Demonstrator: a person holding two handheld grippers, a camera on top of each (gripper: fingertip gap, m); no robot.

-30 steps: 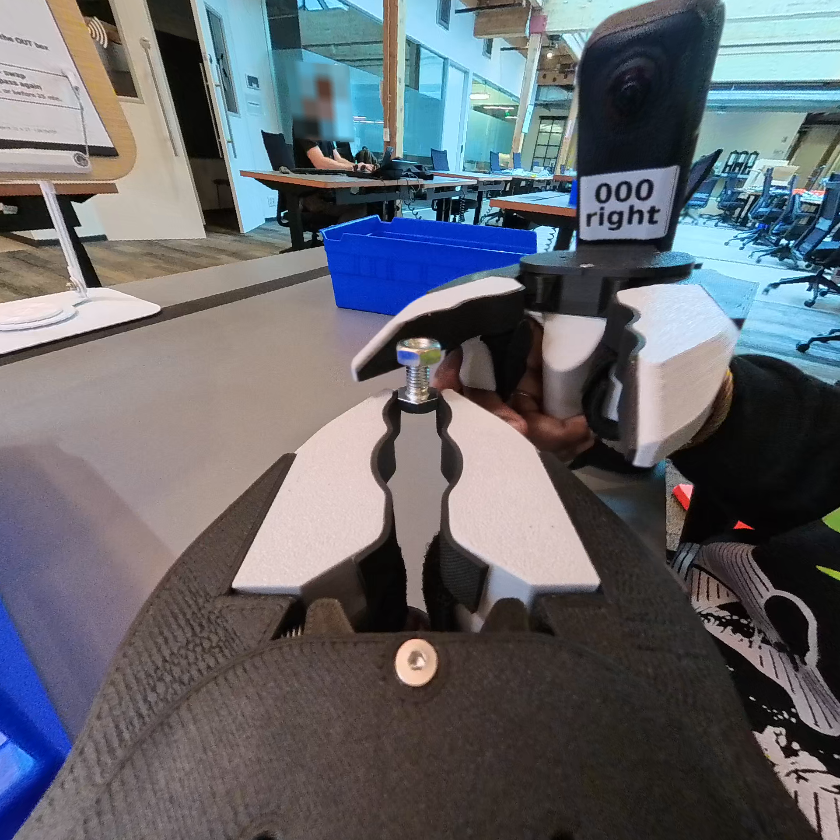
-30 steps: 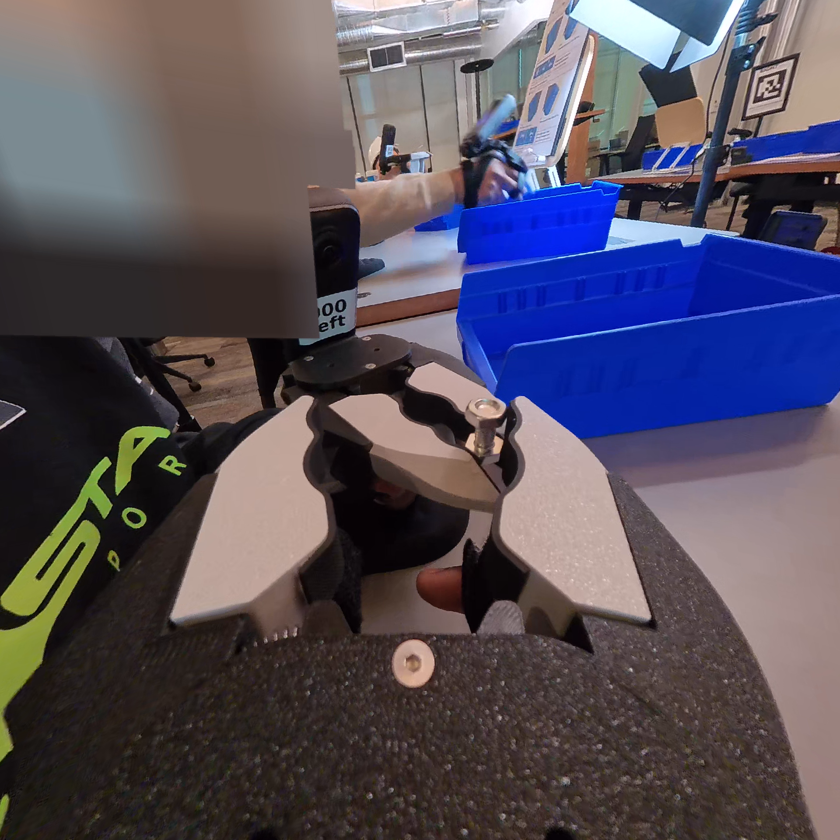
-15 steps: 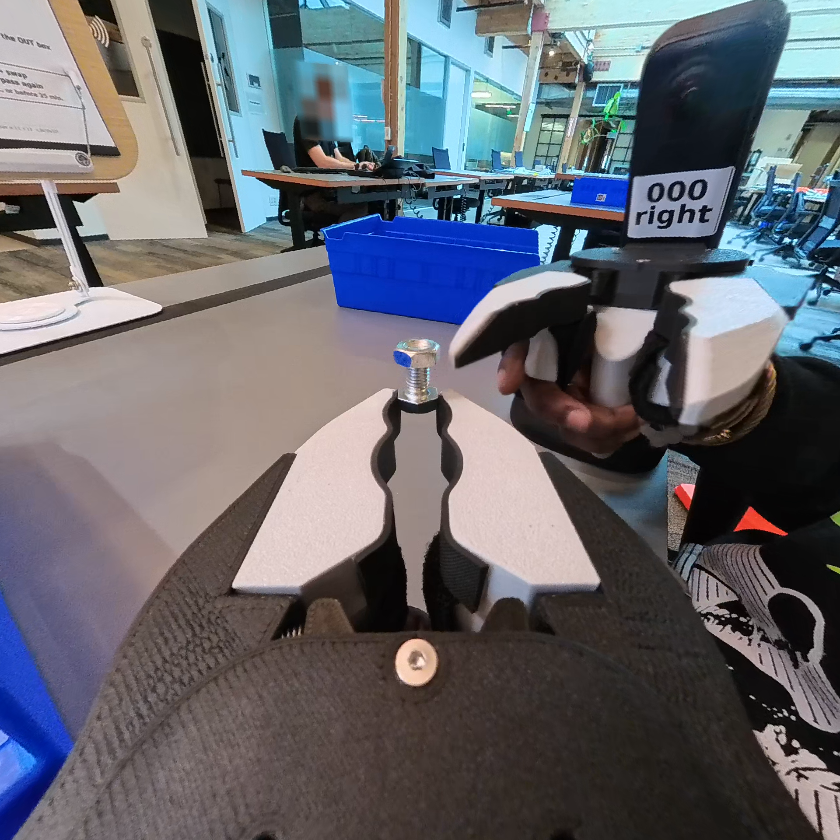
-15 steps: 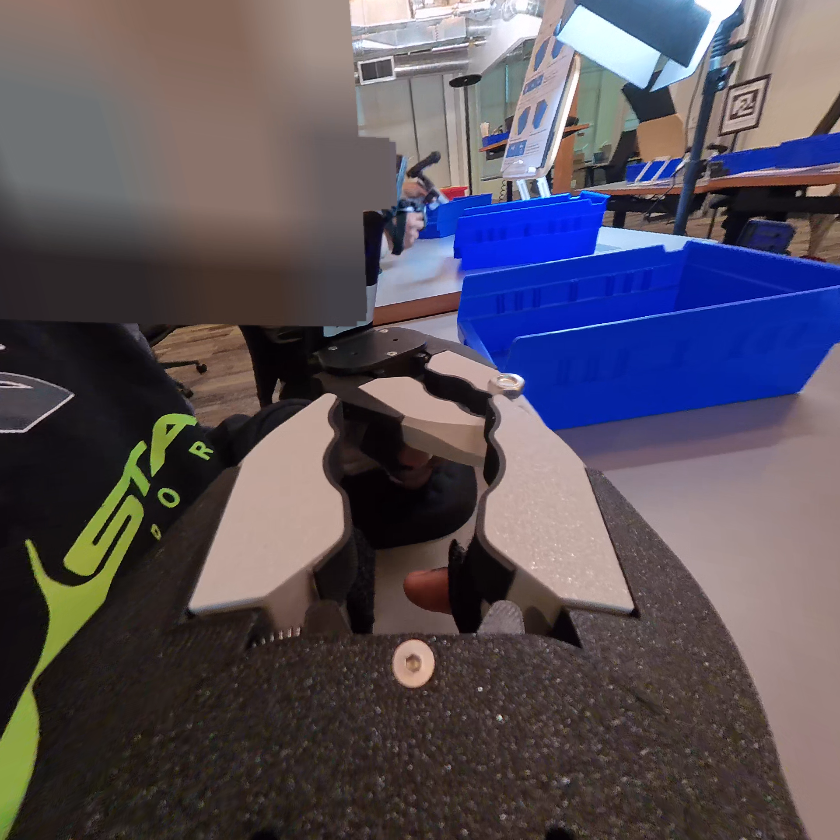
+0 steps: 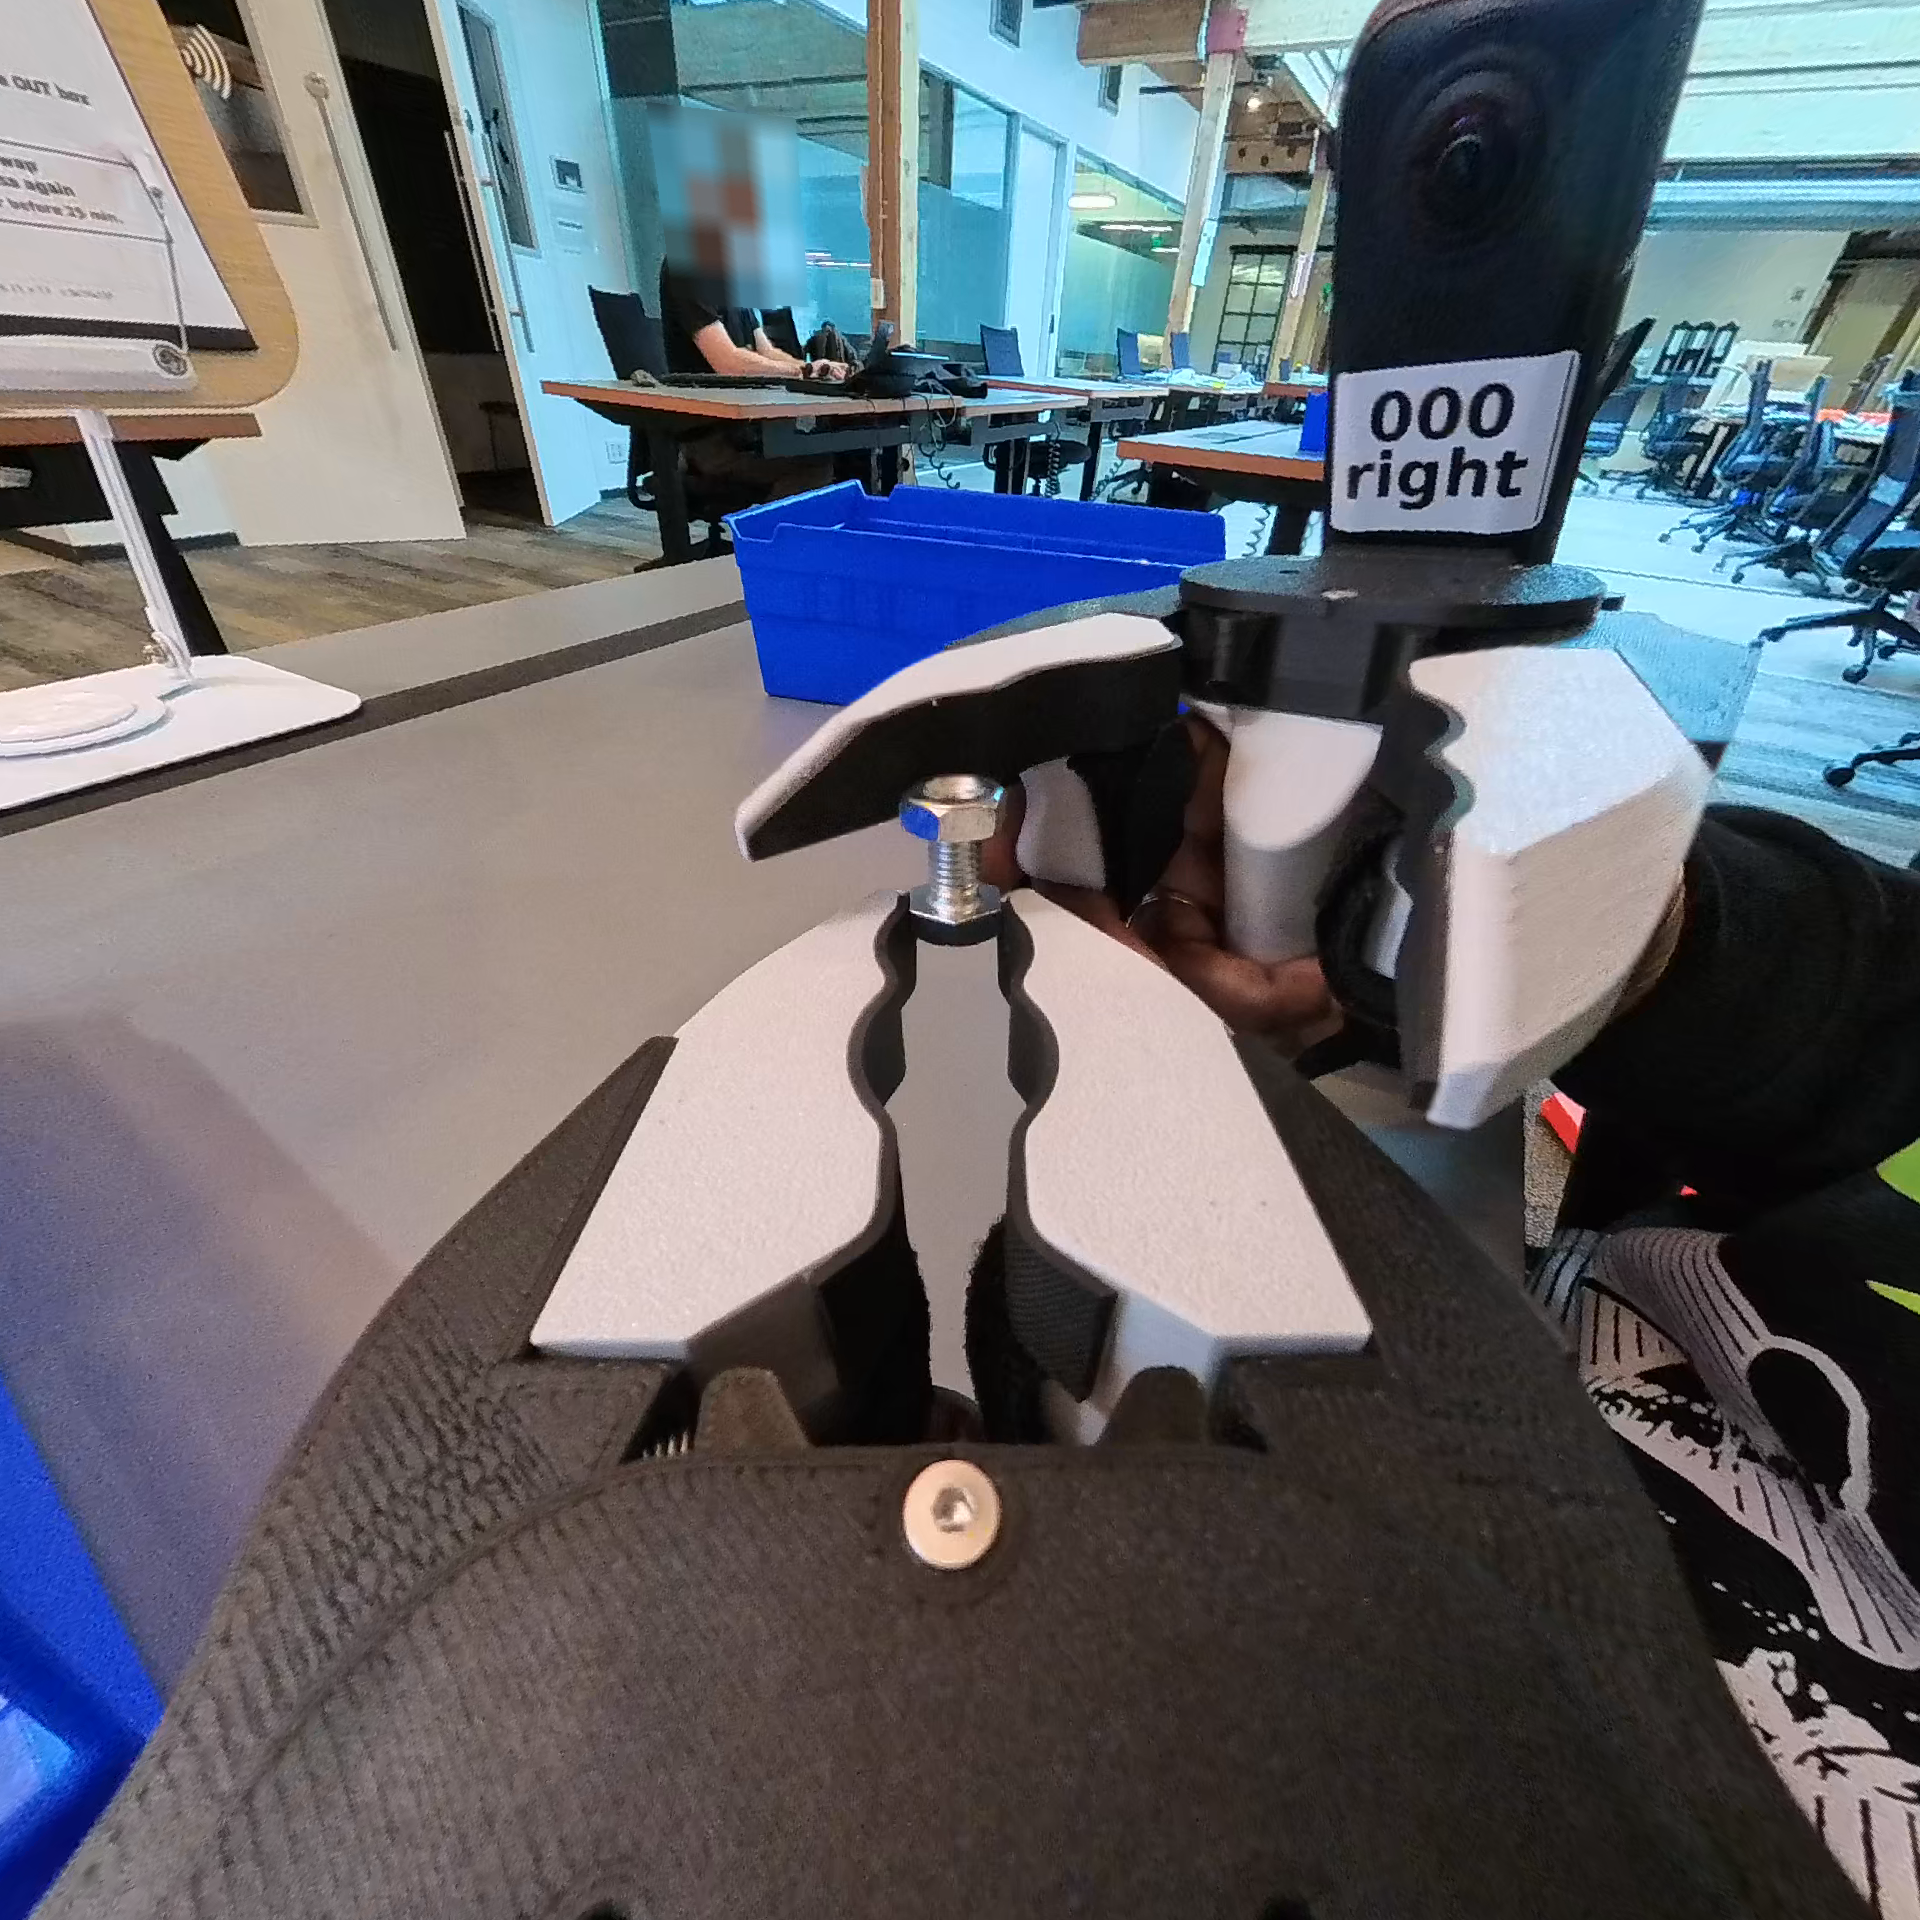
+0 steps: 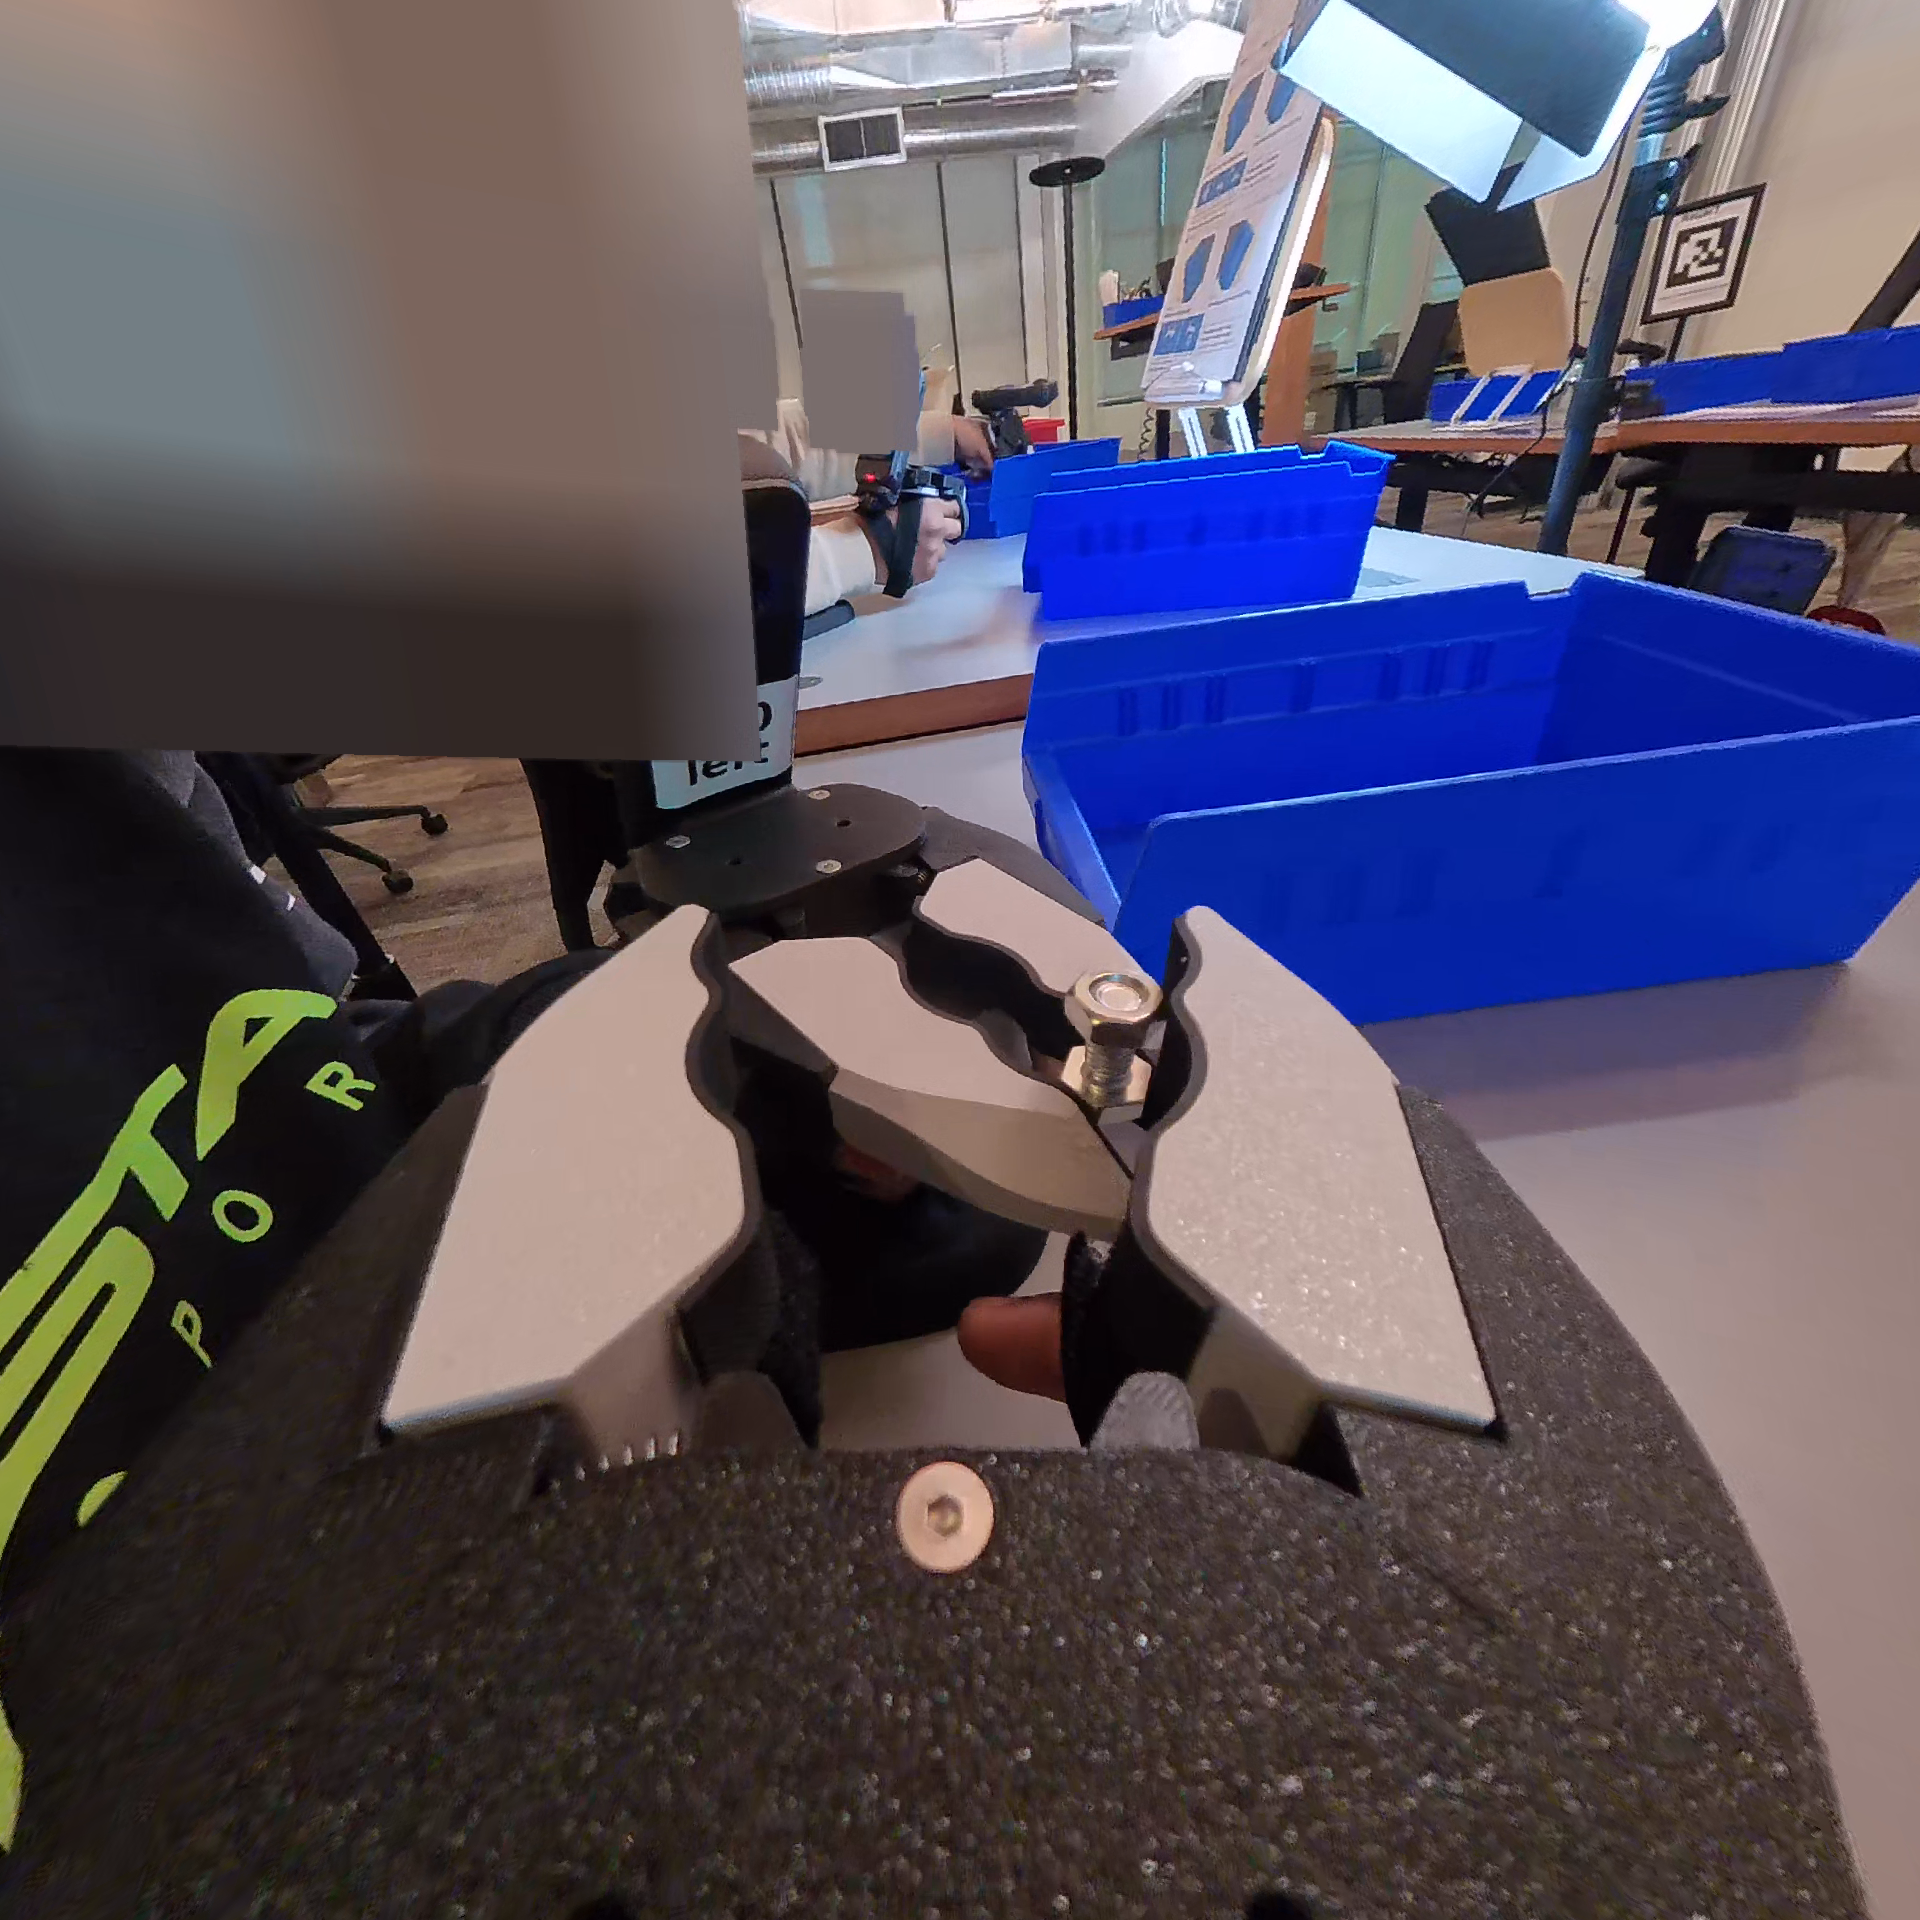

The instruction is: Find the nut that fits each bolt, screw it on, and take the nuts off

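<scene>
Standing upright, head up, the silver hex-head bolt (image 5: 953,858) shows a short run of bright thread between its head and the nut (image 5: 954,914) at its lower end, and the left gripper (image 5: 954,925) pinches that nut between its two white fingertips, well above the grey counter (image 5: 395,935). The right gripper (image 6: 940,1029) is spread wide; one of its fingers (image 5: 935,727) lies across the top of the bolt head in the left wrist view, while the other sits far off to the side, so nothing is clamped. Only the left wrist view shows the hand (image 5: 1236,956) wrapped round the right gripper's handle, the camera post with its white label above it, and a blue bin (image 5: 935,603) farther back on the counter. The right wrist view alone looks down on the round top of the bolt (image 6: 1112,1023), with its own right finger just beside the head; whether they touch cannot be told. It also shows a large blue bin (image 6: 1507,883) close behind and a dark sleeve (image 6: 187,1091) with green lettering at the left.
</scene>
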